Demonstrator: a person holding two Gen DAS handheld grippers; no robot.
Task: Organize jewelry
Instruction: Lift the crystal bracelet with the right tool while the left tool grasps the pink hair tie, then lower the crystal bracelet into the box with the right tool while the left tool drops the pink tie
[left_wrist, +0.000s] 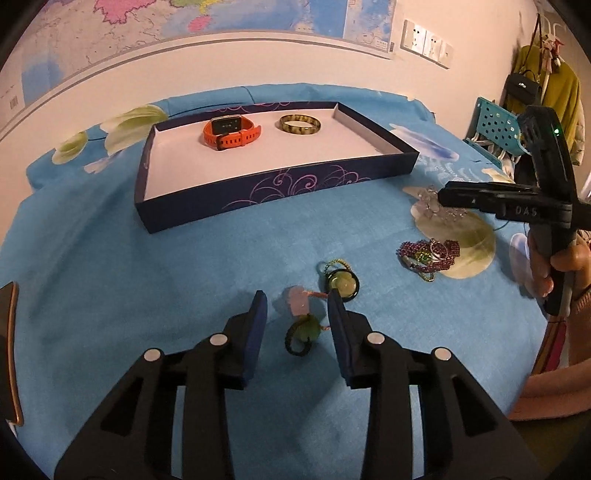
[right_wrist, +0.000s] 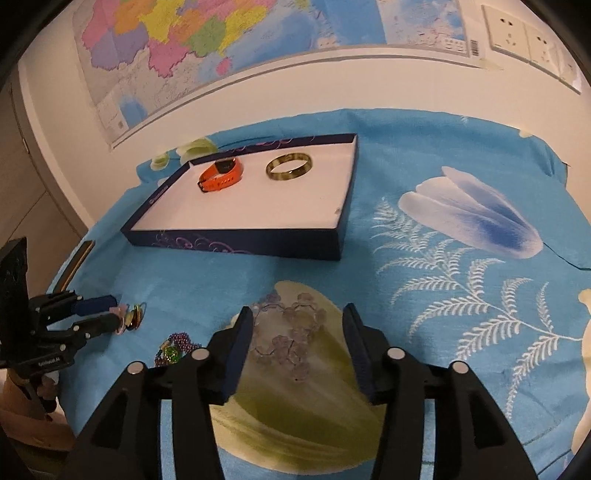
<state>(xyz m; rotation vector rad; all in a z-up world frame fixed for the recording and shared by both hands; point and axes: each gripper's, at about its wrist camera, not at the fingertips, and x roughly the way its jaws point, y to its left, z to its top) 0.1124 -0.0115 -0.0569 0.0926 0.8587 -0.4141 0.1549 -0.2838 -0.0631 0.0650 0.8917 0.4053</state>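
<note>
A dark blue tray (left_wrist: 258, 192) with a white floor holds an orange watch (left_wrist: 231, 132) and a brown-gold bangle (left_wrist: 300, 124); the tray (right_wrist: 236, 236), watch (right_wrist: 221, 173) and bangle (right_wrist: 289, 167) also show in the right wrist view. My left gripper (left_wrist: 297, 314) is open, its fingers on either side of a pink and green charm string (left_wrist: 303, 321) on the blue cloth. A round pendant (left_wrist: 343, 284) lies just beyond. A purple bead bracelet (left_wrist: 430, 254) lies to the right. My right gripper (right_wrist: 297, 325) is open over a clear crystal bracelet (right_wrist: 288, 332).
The blue flowered cloth (right_wrist: 443, 258) covers the table, which backs onto a white wall with a map (right_wrist: 184, 37). A dark object (left_wrist: 9, 350) lies at the cloth's left edge. A coat rack with clothes (left_wrist: 546, 85) and a teal basket (left_wrist: 495, 125) stand at the right.
</note>
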